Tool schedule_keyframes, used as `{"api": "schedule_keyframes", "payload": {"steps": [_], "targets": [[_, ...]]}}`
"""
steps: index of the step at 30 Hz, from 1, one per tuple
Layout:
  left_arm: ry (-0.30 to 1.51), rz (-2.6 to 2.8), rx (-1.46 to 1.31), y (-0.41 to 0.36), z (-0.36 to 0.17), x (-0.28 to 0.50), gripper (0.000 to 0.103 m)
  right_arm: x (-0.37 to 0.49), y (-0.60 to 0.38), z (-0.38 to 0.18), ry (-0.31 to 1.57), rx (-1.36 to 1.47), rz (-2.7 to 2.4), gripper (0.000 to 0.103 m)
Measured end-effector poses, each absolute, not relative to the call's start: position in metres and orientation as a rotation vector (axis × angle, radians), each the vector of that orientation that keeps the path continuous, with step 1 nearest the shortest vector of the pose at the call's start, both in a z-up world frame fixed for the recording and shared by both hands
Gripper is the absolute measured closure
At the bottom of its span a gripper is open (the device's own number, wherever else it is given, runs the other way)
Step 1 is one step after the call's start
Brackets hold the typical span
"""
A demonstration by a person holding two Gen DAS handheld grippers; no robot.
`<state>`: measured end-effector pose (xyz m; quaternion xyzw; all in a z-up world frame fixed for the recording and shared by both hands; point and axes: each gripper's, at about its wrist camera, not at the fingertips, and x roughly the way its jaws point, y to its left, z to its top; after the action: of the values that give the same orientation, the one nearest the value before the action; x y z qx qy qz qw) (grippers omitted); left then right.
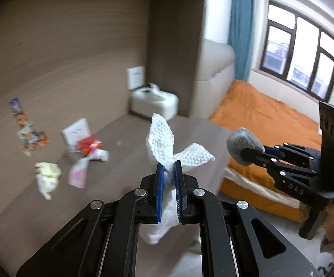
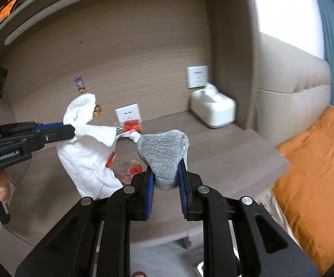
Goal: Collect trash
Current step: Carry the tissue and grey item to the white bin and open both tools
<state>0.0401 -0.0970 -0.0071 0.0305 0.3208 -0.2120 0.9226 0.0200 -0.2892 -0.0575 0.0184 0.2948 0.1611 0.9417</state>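
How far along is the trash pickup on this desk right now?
Partway. In hand: the left gripper clamps a white paper towel, and the right gripper clamps a grey cloth wad. Left on the desk: a yellowish crumpled wad, a pink-white wrapper and red packaging.

Daylight is thrown in from the window (image 1: 302,53), which is blown out. Trash left of it is smeared by blur; edges are bent fisheye-style.
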Motion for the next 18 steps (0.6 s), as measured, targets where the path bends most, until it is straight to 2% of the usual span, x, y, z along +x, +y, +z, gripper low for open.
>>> {"api": "schedule_keyframes", "payload": {"steps": [5, 13, 18], "targets": [[0.702, -0.529, 0.058, -0.144, -0.024, 0.032, 0.094, 0.000, -0.335, -0.062, 0.616, 0.056, 0.252, 0.082], [0.651, -0.714, 0.100, -0.226, -0.010, 0.009, 0.094, -0.039, -0.403, -0.083, 0.666, 0.092, 0.123, 0.082], [0.686, -0.776, 0.124, -0.267, -0.024, 0.009, 0.094, -0.059, -0.439, -0.097, 0.690, 0.114, 0.051, 0.082]]}}
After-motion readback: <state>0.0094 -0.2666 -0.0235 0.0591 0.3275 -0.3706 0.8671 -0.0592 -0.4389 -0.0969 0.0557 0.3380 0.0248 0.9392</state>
